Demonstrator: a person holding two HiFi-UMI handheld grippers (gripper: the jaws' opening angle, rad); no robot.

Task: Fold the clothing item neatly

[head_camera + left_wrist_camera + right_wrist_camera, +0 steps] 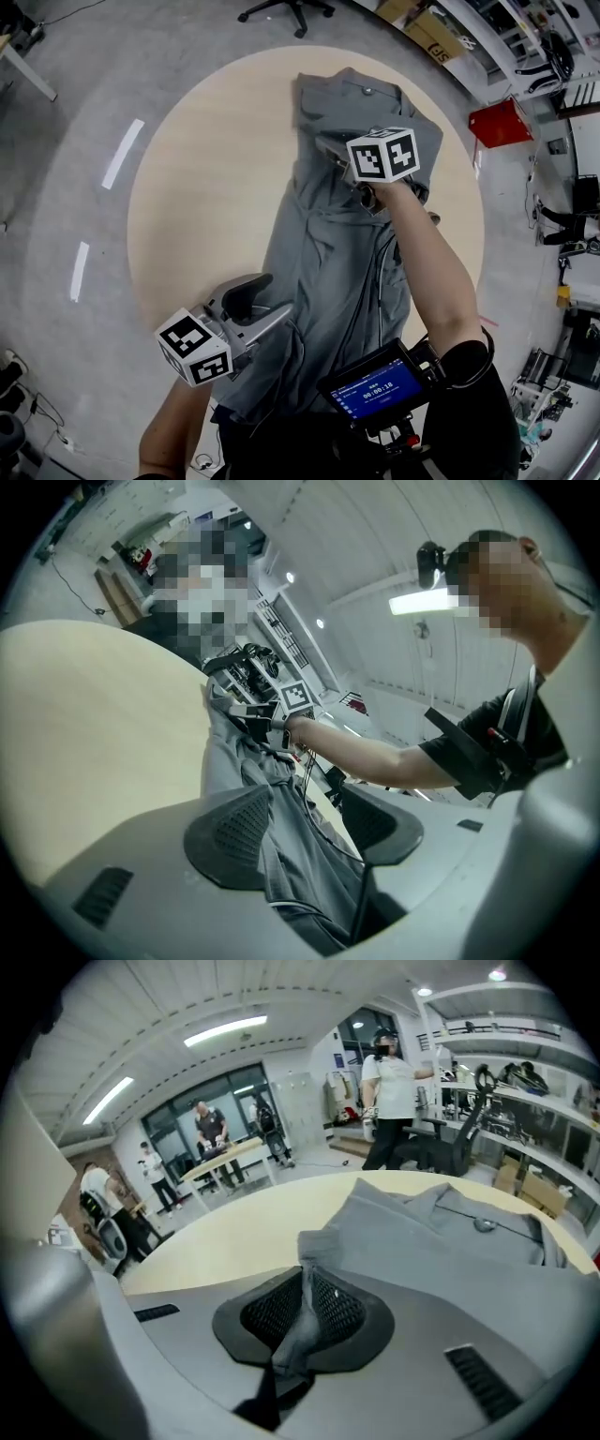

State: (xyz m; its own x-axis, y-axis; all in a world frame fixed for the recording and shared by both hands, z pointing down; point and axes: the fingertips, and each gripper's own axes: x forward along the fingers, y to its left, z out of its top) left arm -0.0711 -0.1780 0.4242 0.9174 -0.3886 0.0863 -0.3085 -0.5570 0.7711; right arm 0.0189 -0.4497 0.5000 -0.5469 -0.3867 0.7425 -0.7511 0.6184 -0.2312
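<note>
Your right gripper (pixel 302 1309) is clamped tight on a ridge of the grey shirt (pixel 328 262) near its collar, toward the far edge of the table (pixel 187 206). Your left gripper (pixel 305 822) sits at the near edge, jaws about half apart, with the hem running loosely between them (not pinched, as far as I can judge). You're taking hold for a fold, so next close the left on the hem, then lift both ends evenly.

Grey left tool (pixel 265 302) and right tool (pixel 305 1309) bear black-and-white marker cubes (pixel 382 155); black sleeve (pixel 473 394).
</note>
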